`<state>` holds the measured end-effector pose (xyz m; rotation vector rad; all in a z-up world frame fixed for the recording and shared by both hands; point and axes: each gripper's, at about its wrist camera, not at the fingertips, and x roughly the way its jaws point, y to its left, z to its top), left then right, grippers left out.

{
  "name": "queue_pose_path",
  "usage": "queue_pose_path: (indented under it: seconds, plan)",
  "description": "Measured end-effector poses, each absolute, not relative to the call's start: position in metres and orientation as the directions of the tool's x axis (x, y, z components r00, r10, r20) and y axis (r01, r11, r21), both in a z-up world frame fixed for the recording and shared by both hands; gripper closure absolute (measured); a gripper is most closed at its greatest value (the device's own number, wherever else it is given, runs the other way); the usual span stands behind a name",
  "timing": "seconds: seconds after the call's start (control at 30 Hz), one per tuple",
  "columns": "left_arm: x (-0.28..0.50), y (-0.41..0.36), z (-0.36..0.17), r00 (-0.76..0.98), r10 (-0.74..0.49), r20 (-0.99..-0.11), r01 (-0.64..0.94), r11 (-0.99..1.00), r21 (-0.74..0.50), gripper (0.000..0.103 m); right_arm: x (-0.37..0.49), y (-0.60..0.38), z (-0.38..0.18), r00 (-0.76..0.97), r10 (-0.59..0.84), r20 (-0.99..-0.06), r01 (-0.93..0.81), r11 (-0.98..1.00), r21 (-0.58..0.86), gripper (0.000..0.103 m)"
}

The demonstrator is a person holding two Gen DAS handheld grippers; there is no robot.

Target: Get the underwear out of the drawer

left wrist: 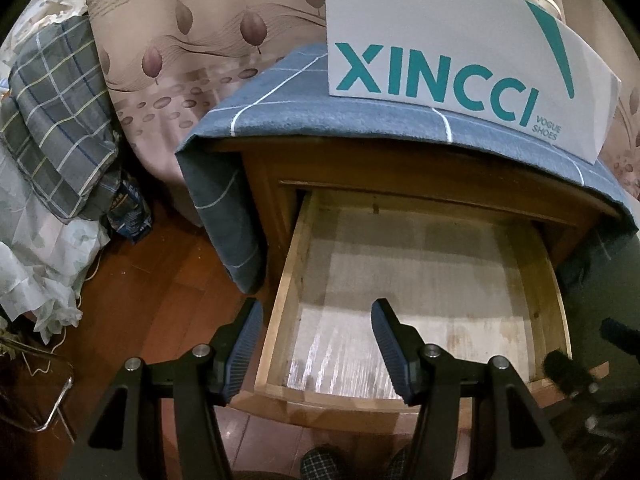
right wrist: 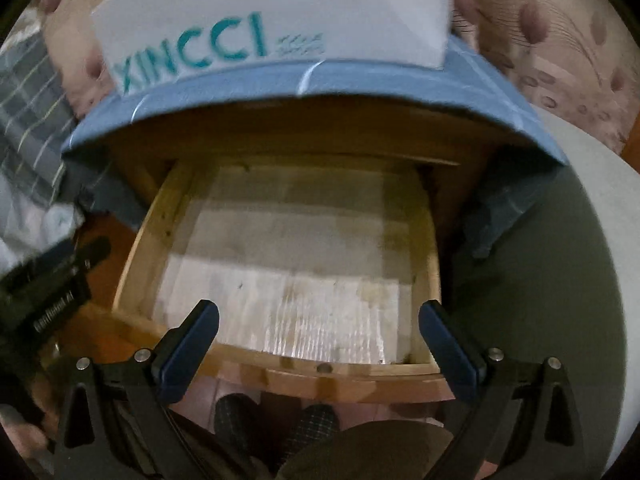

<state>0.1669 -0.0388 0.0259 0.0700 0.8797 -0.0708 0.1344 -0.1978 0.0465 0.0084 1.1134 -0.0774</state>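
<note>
No underwear shows in either view. The drawer (left wrist: 420, 292) stands pulled well out of a wooden nightstand (left wrist: 264, 176), and its pale lined bottom is bare from front rim to back as far as both cameras reach; only the strip under the nightstand's top edge is in shadow, so the garment may already be out, or may lie out of sight. The left gripper (left wrist: 318, 344) hangs over the drawer's front left corner, fingers about half apart and holding nothing, one finger outside the side wall and one over the inside, likely parked there out of the way. The right gripper (right wrist: 320, 344) points down at the front rim, its fingers spread wide and empty, a stance that suits either reaching in or having just let go; the blur in its view suggests it is moving. The left gripper's black body shows at the left edge of that view, beside the drawer. A blue checked cloth (left wrist: 280, 92) covers the nightstand top and droops over its sides, and a white shoebox (left wrist: 460, 28) lettered XINCCI sits on it, clear of the drawer opening. Behind hangs a leaf-print curtain (left wrist: 180, 40). To the left lie plaid bedding (left wrist: 60, 120) and a wood floor (left wrist: 160, 300). Checked slippers (right wrist: 276, 420) show below the drawer front, so the person faces it.
</note>
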Motion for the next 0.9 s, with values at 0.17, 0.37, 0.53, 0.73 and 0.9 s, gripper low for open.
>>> queue_pose_path:
  seconds: [0.17,0.37,0.53,0.73,0.9]
  plan:
    - [0.168,-0.042,0.025,0.631,-0.034,-0.775,0.103,0.994,0.040,0.045,0.134,-0.198,0.042,0.441,-0.041,-0.896,0.046,0.999,-0.022,0.004]
    - [0.165,-0.047,0.025,0.635,-0.033,-0.772,0.119,0.991,0.056,0.045,0.134,-0.203,0.038,0.439,-0.030,-0.898,0.062,0.998,-0.003,0.004]
    - [0.164,-0.047,0.025,0.634,-0.038,-0.772,0.124,0.991,0.053,0.045,0.135,-0.201,0.032,0.428,-0.039,-0.903,0.063,0.998,-0.013,0.004]
    - [0.165,-0.047,0.024,0.626,-0.041,-0.779,0.125,0.991,0.048,0.045,0.136,-0.198,0.030,0.423,-0.050,-0.905,0.053,0.998,-0.031,0.004]
    - [0.165,-0.047,0.024,0.625,-0.040,-0.780,0.126,0.991,0.050,0.045,0.136,-0.197,0.030,0.421,-0.056,-0.905,0.050,0.998,-0.039,0.004]
